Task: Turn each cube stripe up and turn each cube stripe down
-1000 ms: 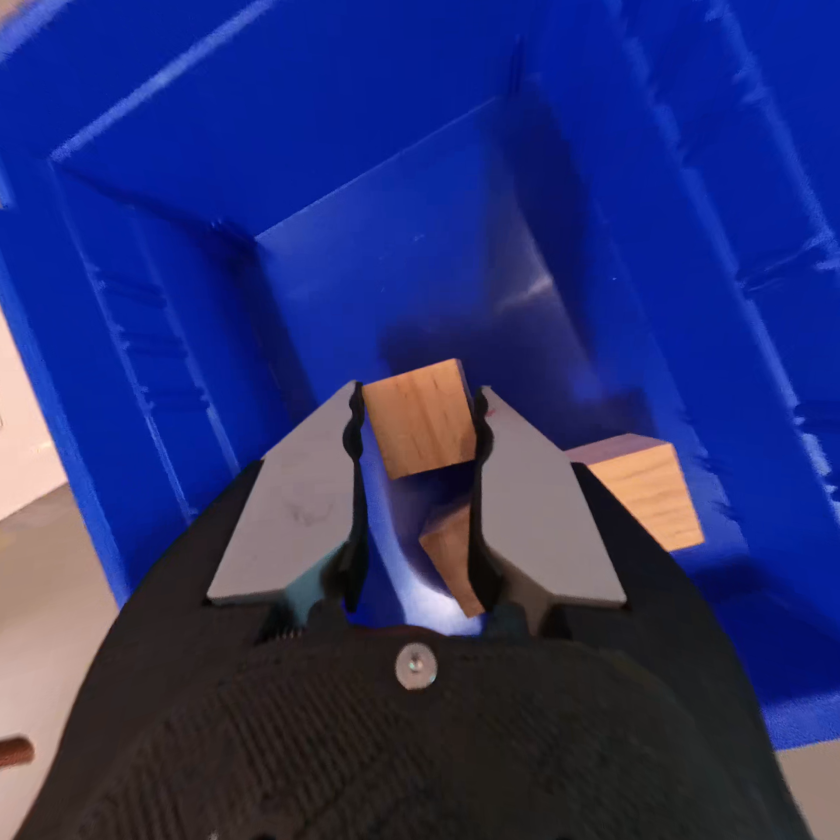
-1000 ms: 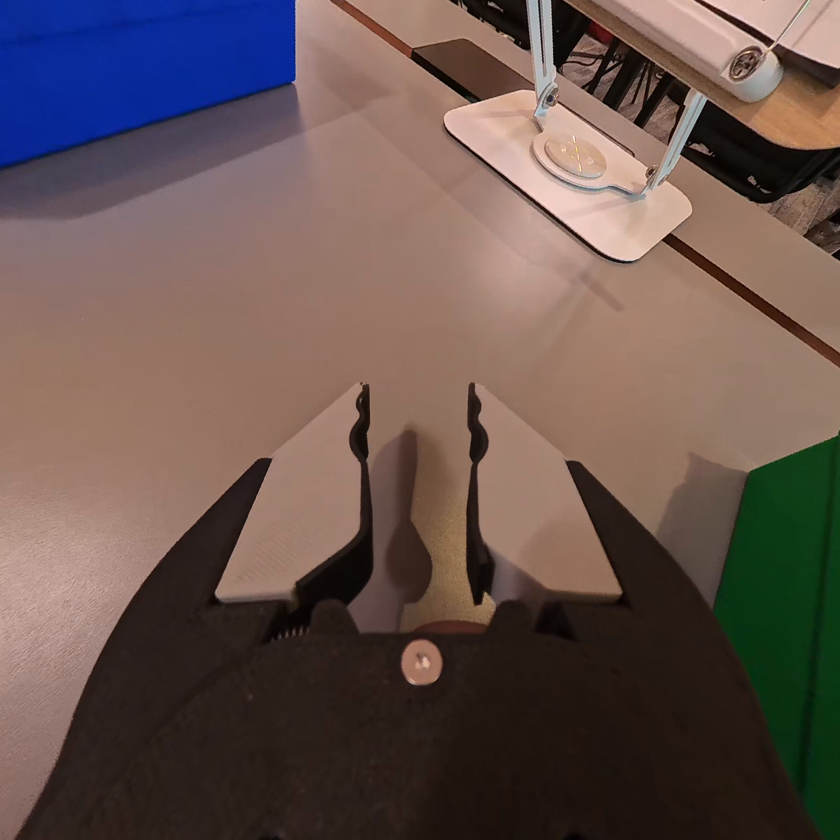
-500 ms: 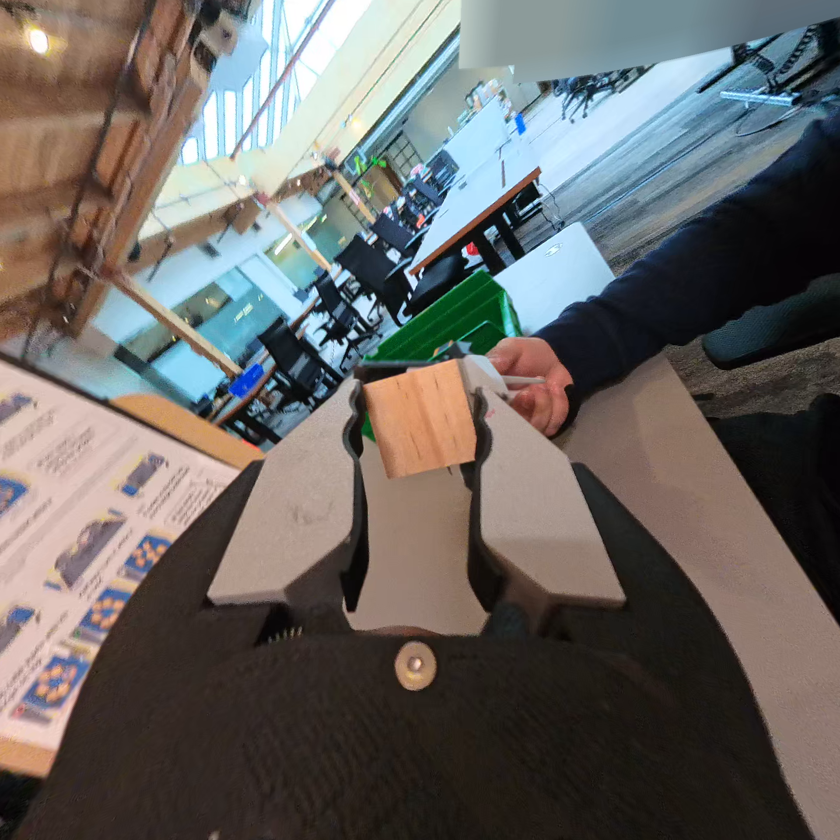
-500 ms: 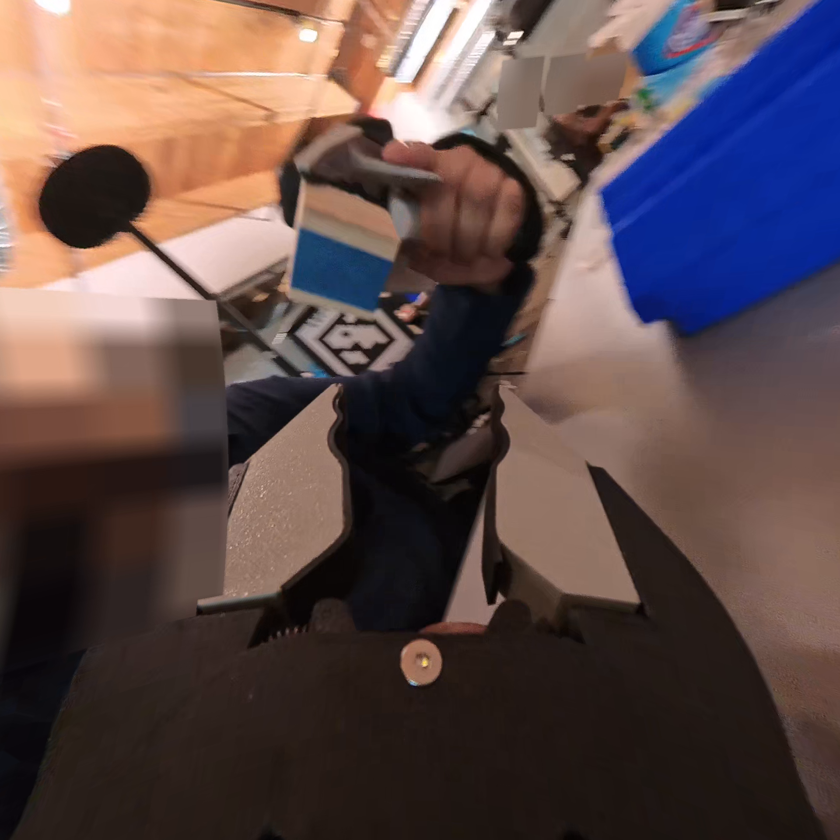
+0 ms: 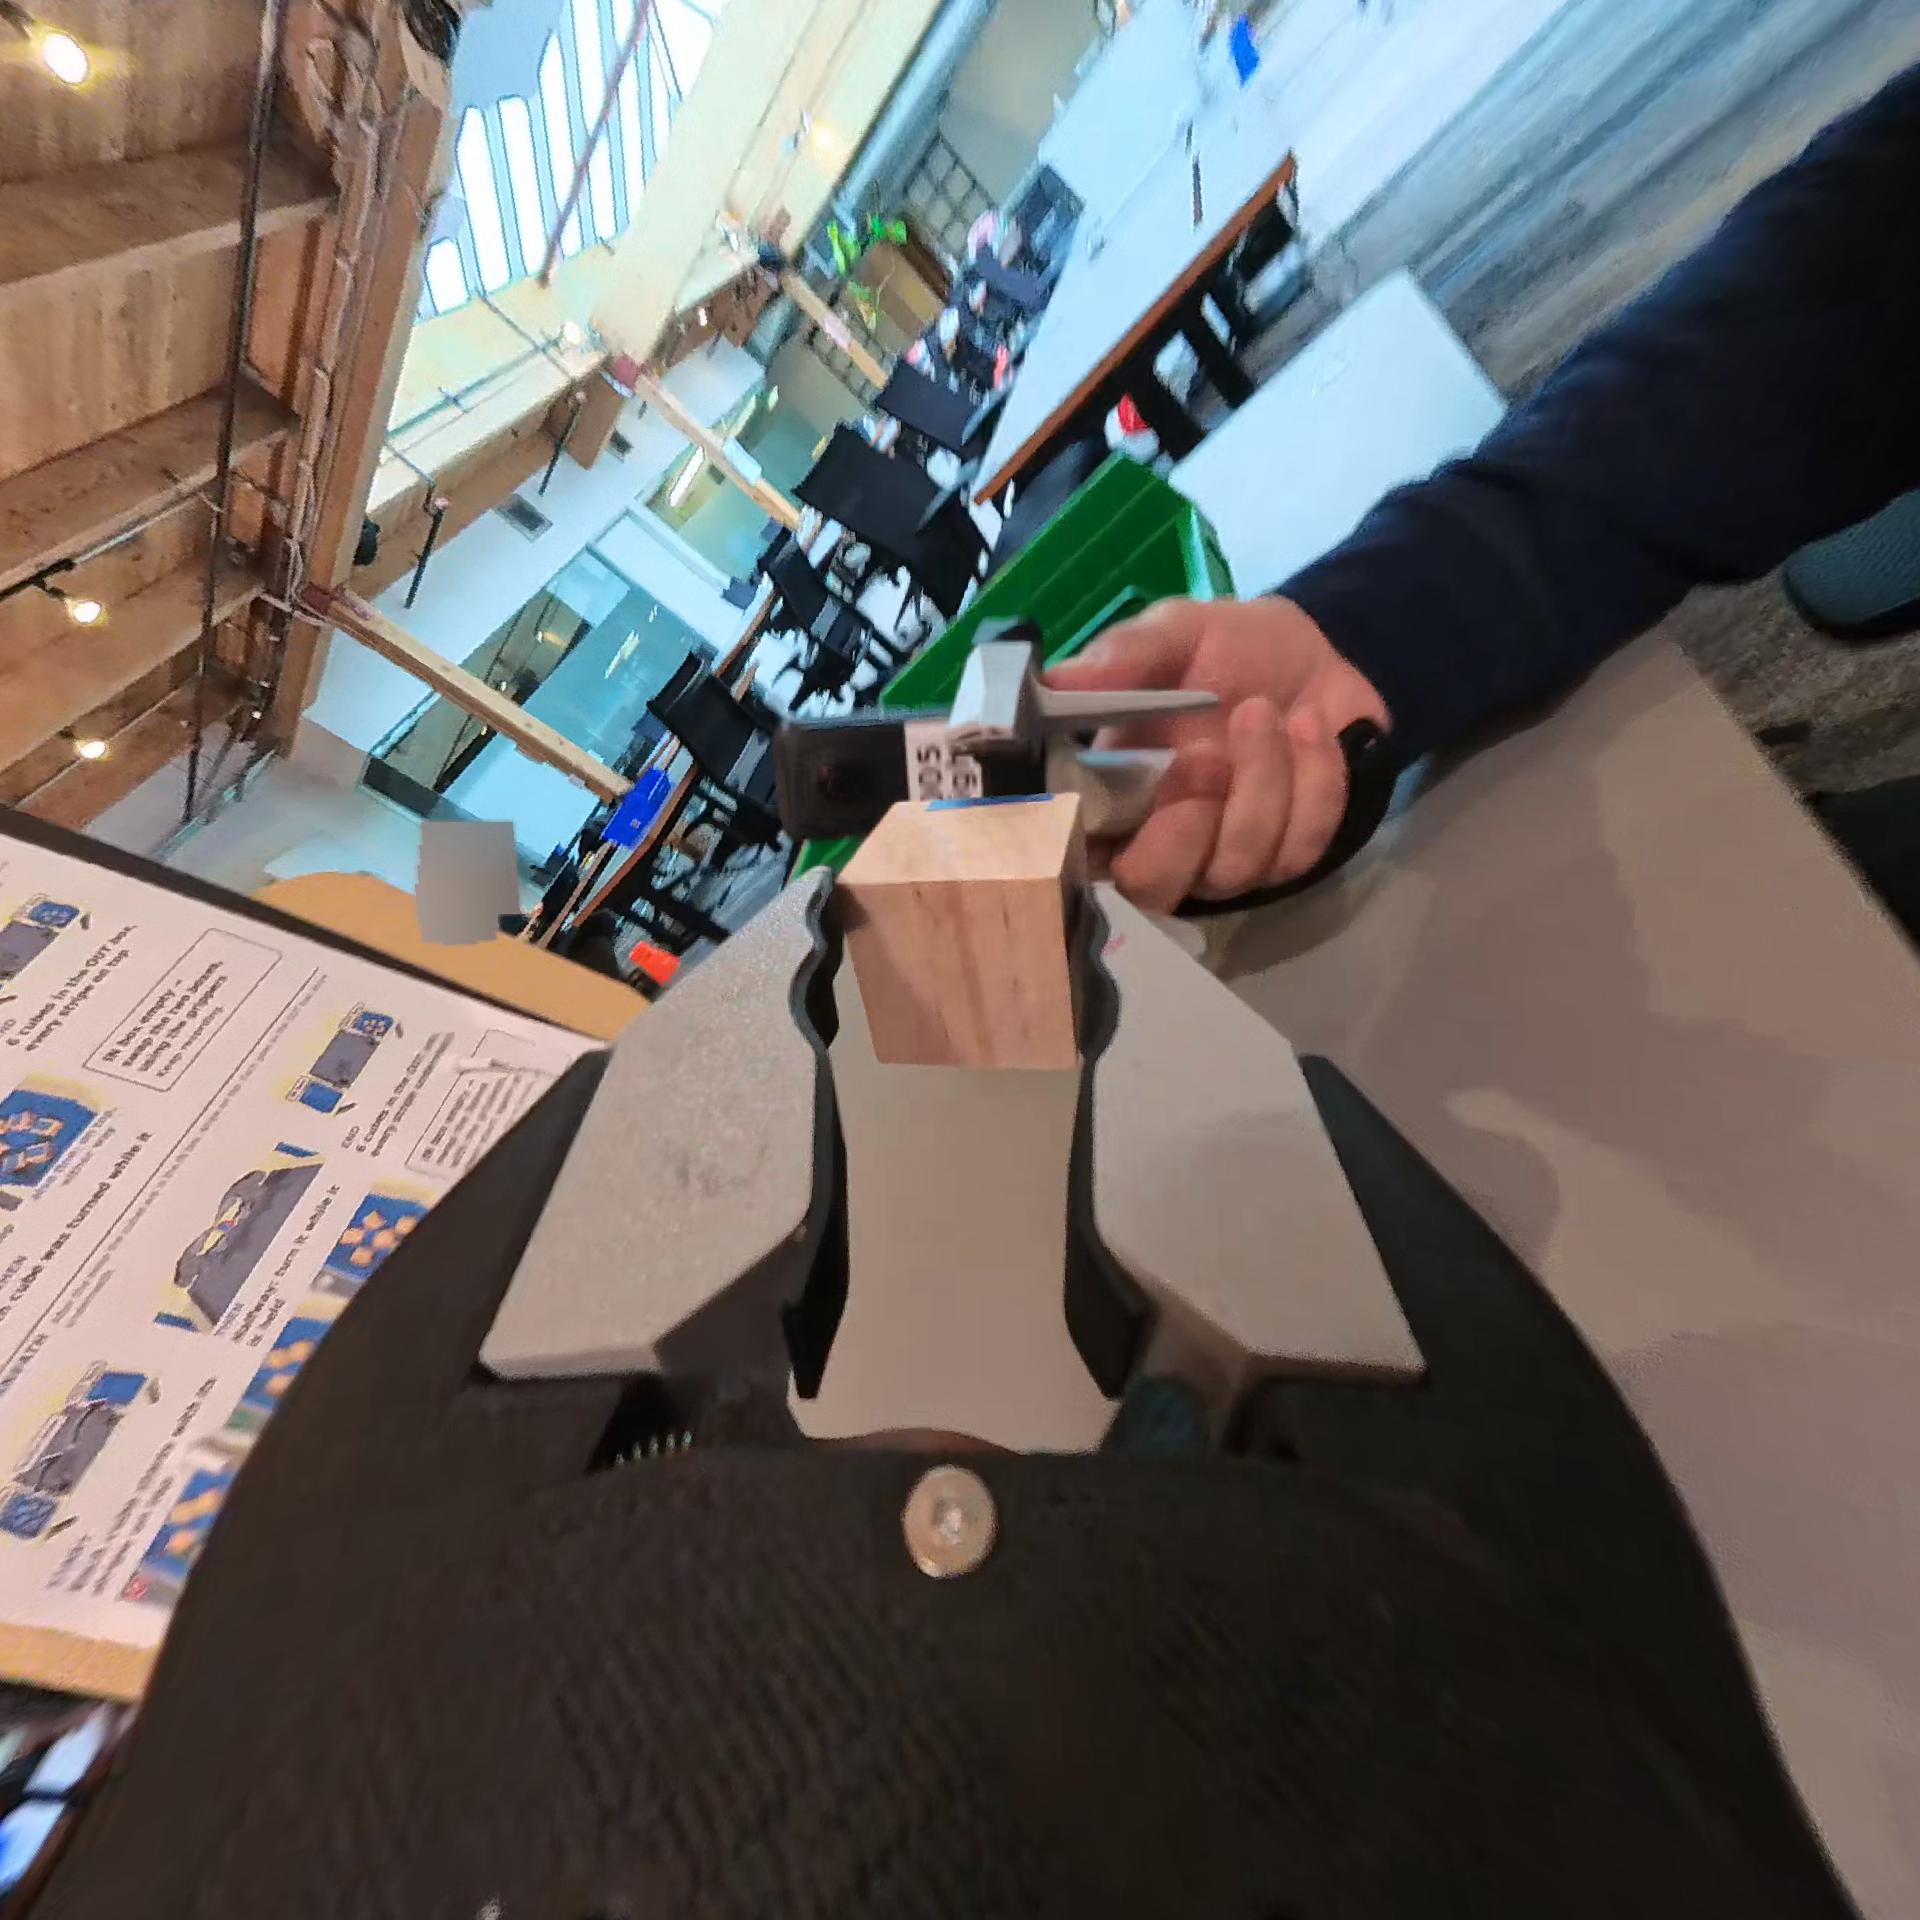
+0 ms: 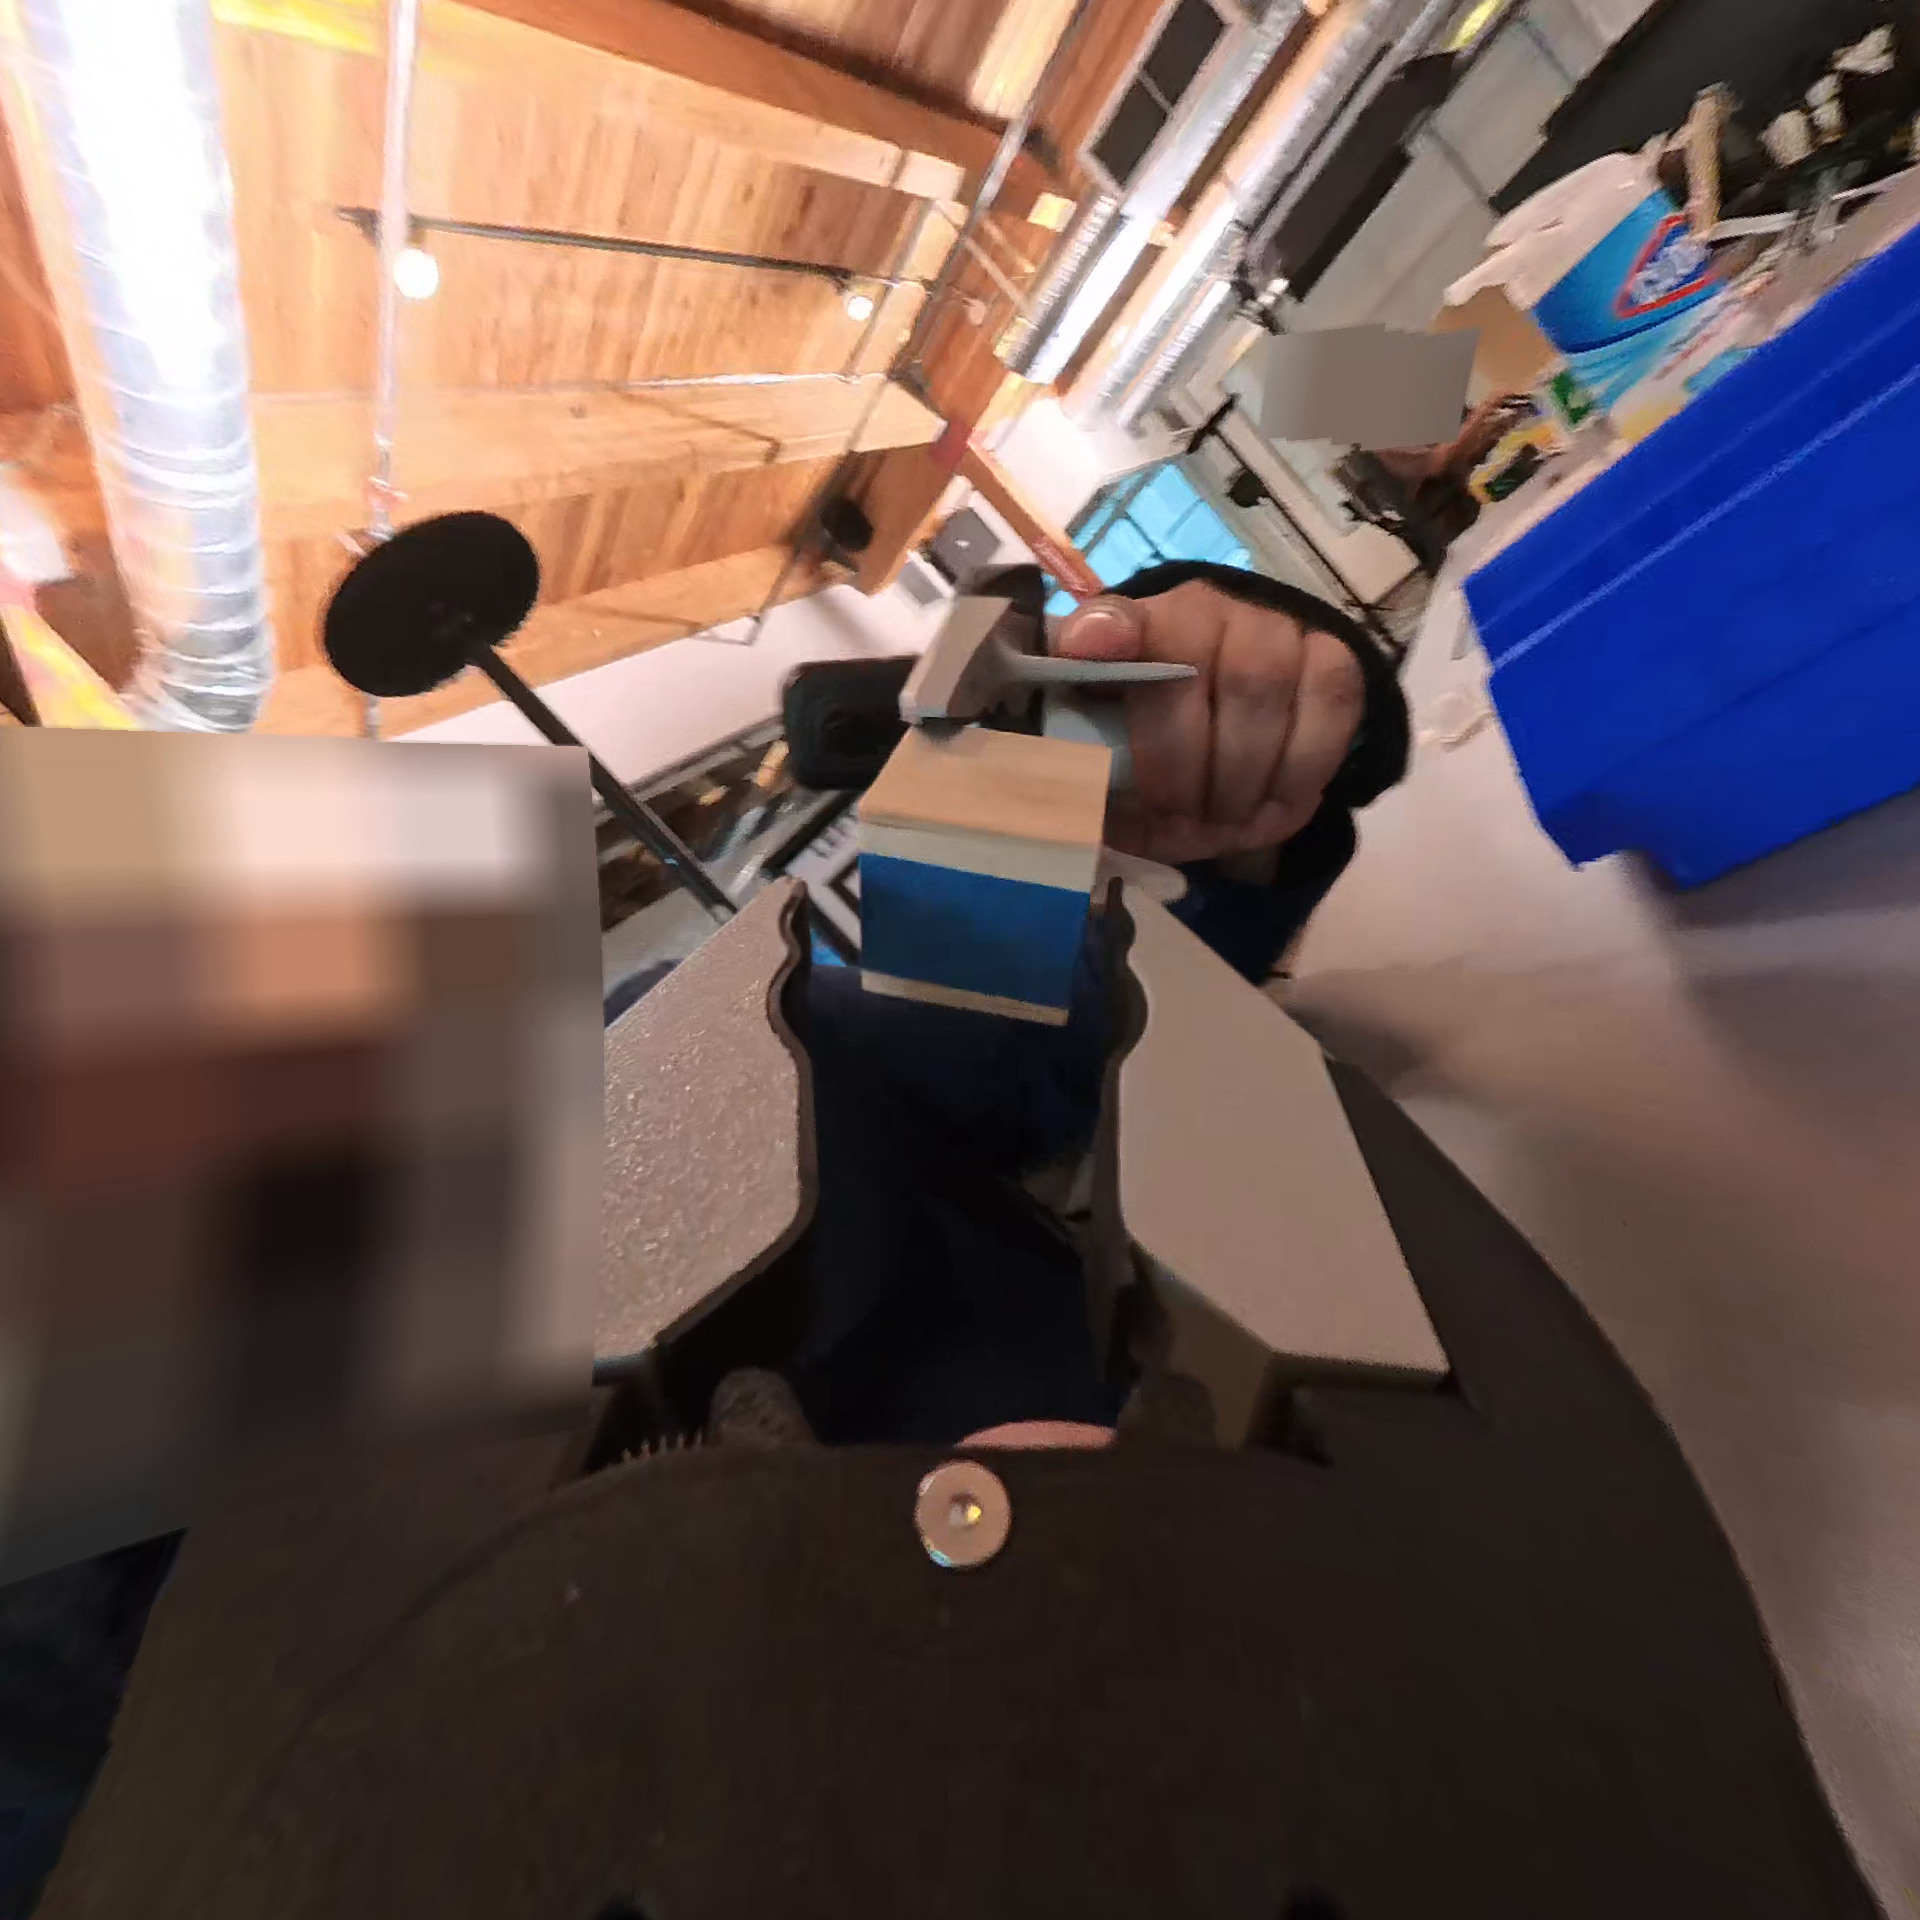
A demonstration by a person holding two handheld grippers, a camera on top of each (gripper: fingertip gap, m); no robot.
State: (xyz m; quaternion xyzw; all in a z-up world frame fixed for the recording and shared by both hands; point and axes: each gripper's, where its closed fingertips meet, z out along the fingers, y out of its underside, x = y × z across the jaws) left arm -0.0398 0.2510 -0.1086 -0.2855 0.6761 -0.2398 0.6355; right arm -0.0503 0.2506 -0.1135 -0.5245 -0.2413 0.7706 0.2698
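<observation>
My left gripper (image 5: 956, 935) is shut on a wooden cube (image 5: 966, 935) and holds it in the air above the grey table (image 5: 1558, 1143). A thin blue edge shows at the cube's far top. In the right wrist view the same cube (image 6: 977, 894) shows its blue stripe facing the camera. My right gripper (image 6: 956, 935) is open, with its jaws on either side of the cube and a gap on the left. The two grippers face each other. The right gripper, held in a hand, also shows in the left wrist view (image 5: 935, 748), just behind the cube.
A blue bin (image 6: 1714, 623) stands on the table at the right of the right wrist view. A green bin (image 5: 1060, 603) is beyond the hand. A printed instruction sheet (image 5: 208, 1195) lies at the left. A black disc on a rod (image 6: 431, 603) stands behind.
My left gripper lifted the cube out of the blue bin and swung it toward the right gripper. The right gripper rose from the table and closed in around the cube.
</observation>
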